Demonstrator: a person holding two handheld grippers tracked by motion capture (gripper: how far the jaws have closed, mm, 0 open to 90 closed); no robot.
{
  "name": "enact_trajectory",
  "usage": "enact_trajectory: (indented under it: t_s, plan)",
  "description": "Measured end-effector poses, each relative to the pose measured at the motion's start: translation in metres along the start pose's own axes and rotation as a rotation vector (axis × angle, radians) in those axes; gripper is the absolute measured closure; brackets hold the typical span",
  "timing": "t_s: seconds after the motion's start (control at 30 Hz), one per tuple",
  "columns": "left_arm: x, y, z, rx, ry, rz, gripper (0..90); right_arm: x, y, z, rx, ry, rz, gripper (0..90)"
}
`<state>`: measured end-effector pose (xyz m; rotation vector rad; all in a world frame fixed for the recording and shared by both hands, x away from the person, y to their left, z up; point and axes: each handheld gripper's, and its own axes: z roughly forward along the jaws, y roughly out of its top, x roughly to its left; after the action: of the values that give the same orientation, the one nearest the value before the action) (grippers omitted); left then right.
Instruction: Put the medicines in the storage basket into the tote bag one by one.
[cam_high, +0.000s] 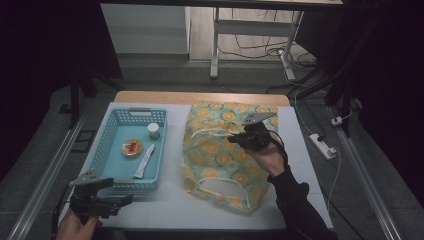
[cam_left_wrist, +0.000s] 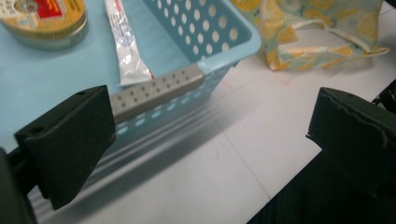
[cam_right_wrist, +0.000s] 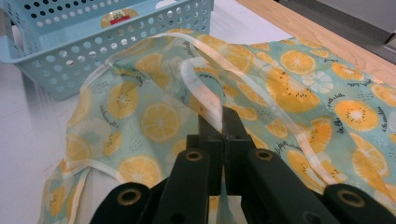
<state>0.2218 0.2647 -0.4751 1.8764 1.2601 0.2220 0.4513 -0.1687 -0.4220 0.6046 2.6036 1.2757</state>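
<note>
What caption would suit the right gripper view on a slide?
Right hand-held gripper shut on the white handle of a citrus-print bag beside a blue basket.

In front of you is a table (cam_high: 300, 150) with a white top and a strip of light wood along its far edge. On its left part stands a light blue perforated plastic basket (cam_high: 112, 120). Just beside the basket, to the right, lies a flat fabric bag (cam_high: 220, 160) printed with orange slices on a pale green ground, with white handles.
</note>
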Motion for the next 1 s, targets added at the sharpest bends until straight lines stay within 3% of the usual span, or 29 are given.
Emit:
enact_trajectory:
  t_s: [0.2,0.37,0.57,1.0]
  plan:
    - [0.008,0.008,0.000,-0.011,0.031,0.029,1.4,0.000,0.000,0.000,0.001,0.000,-0.004,90.0]
    - [0.015,0.017,0.002,-0.017,0.030,0.041,1.3,0.000,0.001,0.000,0.001,-0.001,-0.008,90.0]
    - [0.026,0.028,0.006,-0.034,0.029,0.011,0.0,0.000,0.001,-0.002,-0.006,-0.009,-0.005,90.0]
    - [0.047,0.056,0.021,0.002,0.053,-0.001,0.0,-0.001,0.001,-0.002,-0.011,-0.014,-0.003,90.0]
